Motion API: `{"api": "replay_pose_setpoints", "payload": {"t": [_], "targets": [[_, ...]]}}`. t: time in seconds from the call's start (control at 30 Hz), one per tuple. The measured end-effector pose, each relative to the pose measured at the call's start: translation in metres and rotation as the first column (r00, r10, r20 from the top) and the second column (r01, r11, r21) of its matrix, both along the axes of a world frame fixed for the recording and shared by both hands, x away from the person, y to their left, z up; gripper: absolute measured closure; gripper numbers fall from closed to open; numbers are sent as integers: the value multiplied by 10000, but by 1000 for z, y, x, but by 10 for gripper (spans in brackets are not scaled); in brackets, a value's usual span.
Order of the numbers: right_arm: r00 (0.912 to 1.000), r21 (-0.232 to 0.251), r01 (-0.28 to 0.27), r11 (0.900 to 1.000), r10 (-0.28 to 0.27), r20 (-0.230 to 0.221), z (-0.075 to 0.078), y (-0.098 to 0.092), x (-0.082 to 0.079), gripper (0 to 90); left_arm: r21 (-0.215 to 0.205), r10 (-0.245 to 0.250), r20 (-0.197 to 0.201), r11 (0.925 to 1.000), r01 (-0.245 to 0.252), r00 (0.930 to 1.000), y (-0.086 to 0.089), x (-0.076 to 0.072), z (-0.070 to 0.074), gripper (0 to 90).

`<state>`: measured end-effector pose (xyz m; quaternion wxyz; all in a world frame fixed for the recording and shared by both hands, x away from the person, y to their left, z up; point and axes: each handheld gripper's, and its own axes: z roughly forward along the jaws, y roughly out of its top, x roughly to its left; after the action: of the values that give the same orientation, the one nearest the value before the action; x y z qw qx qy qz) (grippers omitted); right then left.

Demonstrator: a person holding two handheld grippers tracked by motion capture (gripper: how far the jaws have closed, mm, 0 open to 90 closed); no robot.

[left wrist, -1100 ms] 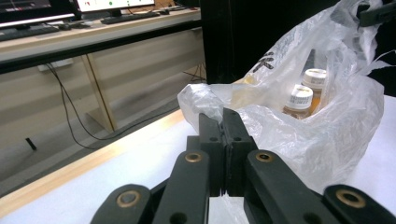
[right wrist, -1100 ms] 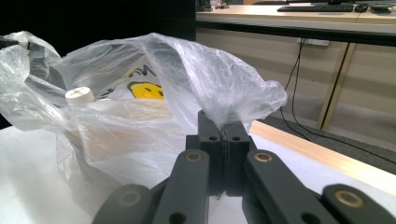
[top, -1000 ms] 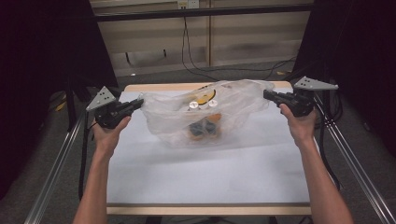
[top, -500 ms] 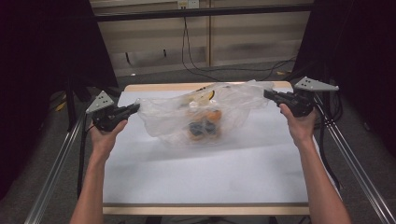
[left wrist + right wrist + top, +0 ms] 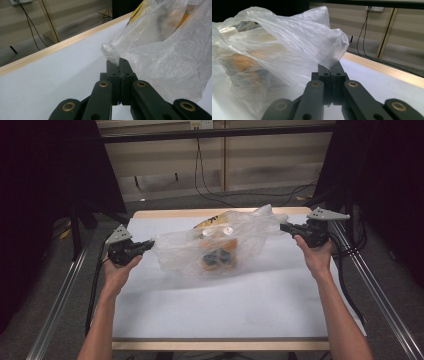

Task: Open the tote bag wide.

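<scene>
Comparing with a second ago, we find the clear plastic bag [image 5: 220,247] lower, its loaded belly now on the white bench [image 5: 210,310], left tongs [image 5: 148,245] and right tongs [image 5: 284,226] each clenched on a bag edge, so set-down looks nearly finished.

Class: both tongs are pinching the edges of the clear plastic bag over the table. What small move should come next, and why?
Probably lower it until it lies fully on the white table. The left tongs and right tongs grip opposite edges of the clear plastic bag, its underside seemingly already touching.
</scene>
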<state>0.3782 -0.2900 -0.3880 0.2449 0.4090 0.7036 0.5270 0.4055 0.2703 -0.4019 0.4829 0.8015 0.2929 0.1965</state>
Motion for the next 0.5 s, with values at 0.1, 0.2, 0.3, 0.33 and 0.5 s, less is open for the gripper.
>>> {"api": "replay_pose_setpoints", "payload": {"t": [0.1,0.2,0.3,0.33,0.5], "targets": [[9999,-62,75,10000,-76,-82,-2,0,1,895,78,31,-22,10000,-30,10000,-2,0,-2,892],[9998,-227,96,9997,-101,-195,-5,1,2,895,244,90,-80,9997,-88,9999,-3,1,-4,893],[9995,-563,171,9983,-185,-242,-7,3,3,895,385,98,-58,9992,-96,9999,-2,2,-7,892],[9995,-649,173,9977,-191,-266,-8,3,3,895,440,211,-130,9988,-205,9997,-3,2,-8,893],[9990,-735,191,9971,-219,-384,-12,6,8,895,662,231,-150,9976,-221,9996,-3,3,-12,893]]}}
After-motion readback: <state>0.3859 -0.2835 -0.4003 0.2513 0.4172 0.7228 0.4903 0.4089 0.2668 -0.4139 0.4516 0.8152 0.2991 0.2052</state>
